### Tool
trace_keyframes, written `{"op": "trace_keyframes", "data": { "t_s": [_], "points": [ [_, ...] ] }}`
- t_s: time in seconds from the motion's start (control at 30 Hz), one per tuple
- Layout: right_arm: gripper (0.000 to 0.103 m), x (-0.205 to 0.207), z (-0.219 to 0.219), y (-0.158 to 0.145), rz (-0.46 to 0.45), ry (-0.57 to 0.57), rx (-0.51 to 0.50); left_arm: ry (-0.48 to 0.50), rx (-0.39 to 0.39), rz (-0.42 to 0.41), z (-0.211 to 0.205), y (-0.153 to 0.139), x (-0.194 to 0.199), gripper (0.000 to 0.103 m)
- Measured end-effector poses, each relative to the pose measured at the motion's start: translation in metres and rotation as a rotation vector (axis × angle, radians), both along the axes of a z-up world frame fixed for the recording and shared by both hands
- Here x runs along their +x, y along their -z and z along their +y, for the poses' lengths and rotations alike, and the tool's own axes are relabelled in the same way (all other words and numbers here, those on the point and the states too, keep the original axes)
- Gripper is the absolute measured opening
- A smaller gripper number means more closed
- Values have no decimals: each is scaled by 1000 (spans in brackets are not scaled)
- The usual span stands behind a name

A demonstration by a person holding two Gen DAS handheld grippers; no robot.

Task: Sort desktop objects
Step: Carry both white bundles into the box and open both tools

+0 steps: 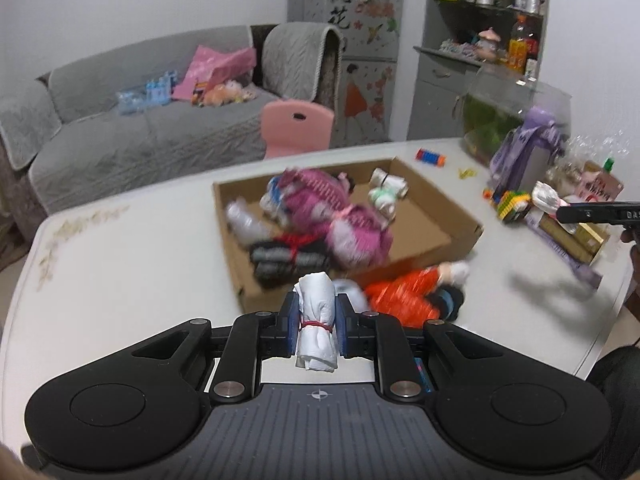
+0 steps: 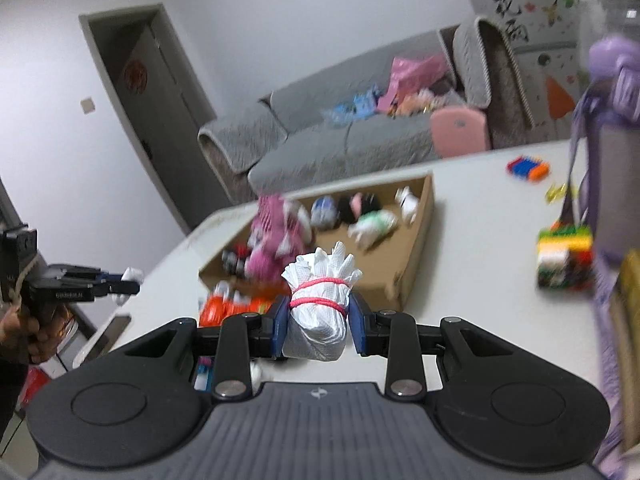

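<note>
**Above the tabletop: two white bundles held, one in each claw**

Over the white tabletop (image 1: 120,272), a rolled white bundle (image 1: 316,320) tied with a thin red band is gripped upright between the blue pads of the left claw (image 1: 317,322), which is clenched tightly on it. Just beyond that claw, an open cardboard box (image 1: 436,216) is seen on the tabletop. Inside it, a pink plush toy (image 1: 340,216), a black and grey bundle tied in red (image 1: 280,258) and a small white and green bundle (image 1: 386,196) can be made out, though the view is blurred. An orange item (image 1: 400,296) lies on the tabletop against the near wall of the box.

A second white bundle (image 2: 318,312), wrapped twice with a pink band and frilled at its top, is grasped by the right claw (image 2: 320,320); its pads are pressed on the bundle's sides. From this view the left claw is seen at the left edge, held in a hand (image 2: 28,332), with the first bundle at its tip.

Further right on the tabletop stand a block of coloured bricks (image 2: 564,260) and a purple bottle (image 2: 616,152); a small orange and blue item (image 2: 528,168) lies well apart near the far edge. A grey sofa (image 1: 140,132) and a pink chair (image 1: 296,124) are seen behind.
</note>
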State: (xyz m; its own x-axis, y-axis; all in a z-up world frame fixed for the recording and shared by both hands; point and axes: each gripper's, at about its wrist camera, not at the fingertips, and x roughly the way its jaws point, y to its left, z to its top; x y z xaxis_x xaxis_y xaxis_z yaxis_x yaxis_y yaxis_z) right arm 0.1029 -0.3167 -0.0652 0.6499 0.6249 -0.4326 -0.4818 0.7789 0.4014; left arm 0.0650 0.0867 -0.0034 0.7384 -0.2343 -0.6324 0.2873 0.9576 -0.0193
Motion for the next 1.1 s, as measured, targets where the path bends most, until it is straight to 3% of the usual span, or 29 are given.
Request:
{"op": "trace_keyframes", "data": {
  "t_s": [0.33,0.5,0.77,1.1],
  "points": [
    [29,41,10,-37,-56,-18,25,99,-29,-55,-49,-44,56,24],
    [29,71,23,-44,-55,-51,53,117,-22,-60,-76,-50,99,24],
    [29,116,38,-37,0,-79,96,125,-16,-5,-105,-25,163,24],
    [29,167,62,-4,111,-66,30,108,-4,108,-118,28,220,24]
  ]
}}
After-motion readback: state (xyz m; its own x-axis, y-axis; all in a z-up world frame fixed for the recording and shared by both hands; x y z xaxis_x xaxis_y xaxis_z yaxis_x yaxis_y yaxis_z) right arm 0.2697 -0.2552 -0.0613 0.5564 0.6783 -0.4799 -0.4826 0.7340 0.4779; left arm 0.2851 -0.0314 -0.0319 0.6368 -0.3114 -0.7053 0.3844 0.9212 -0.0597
